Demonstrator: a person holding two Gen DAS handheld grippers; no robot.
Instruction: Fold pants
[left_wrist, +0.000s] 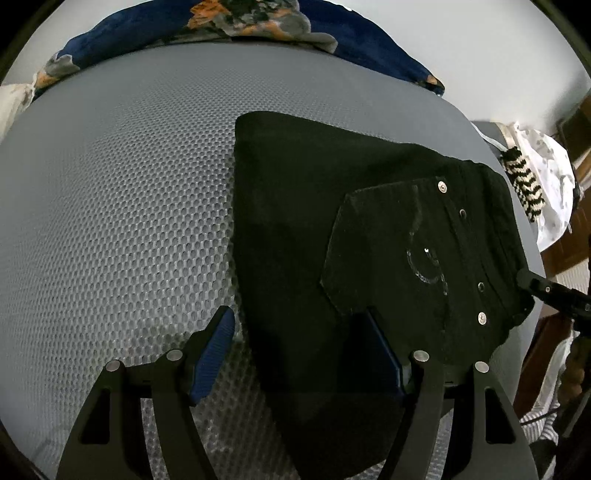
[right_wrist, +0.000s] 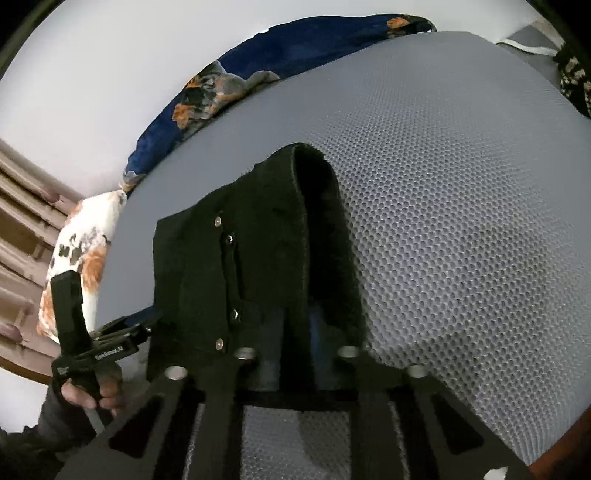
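Grey honeycomb-mesh mattress (left_wrist: 122, 192) filling both views, pale wall behind, a navy floral blanket (left_wrist: 207, 22) bunched along the far edge. Black pants (left_wrist: 317, 229) folded into a compact stack toward the mattress's right side in the left wrist view, reaching to its right edge; back pocket (left_wrist: 384, 251) uppermost with faint sequin stitching, silver rivets (left_wrist: 442, 187) in a line along the waistband. Left gripper (left_wrist: 299, 354) released, jaws spread wide, one blue pad over bare mesh, the other over the dark cloth, not pressing on anything. Right gripper (right_wrist: 295, 332) clenched on the pants' edge, fabric lifted into a hollow arch above the mesh in the right wrist view; pads themselves buried under cloth, only a blue glint showing. Same gripper seen in the left wrist view only as a black tip at the waistband corner. Stack's lower end cut off by the gripper frame; layers within the fold not countable. Striped black-and-white cloth (left_wrist: 524, 188) and pale fabric beyond the right edge, blurred. Hand (right_wrist: 92, 395) on the left gripper's handle, partly cropped.
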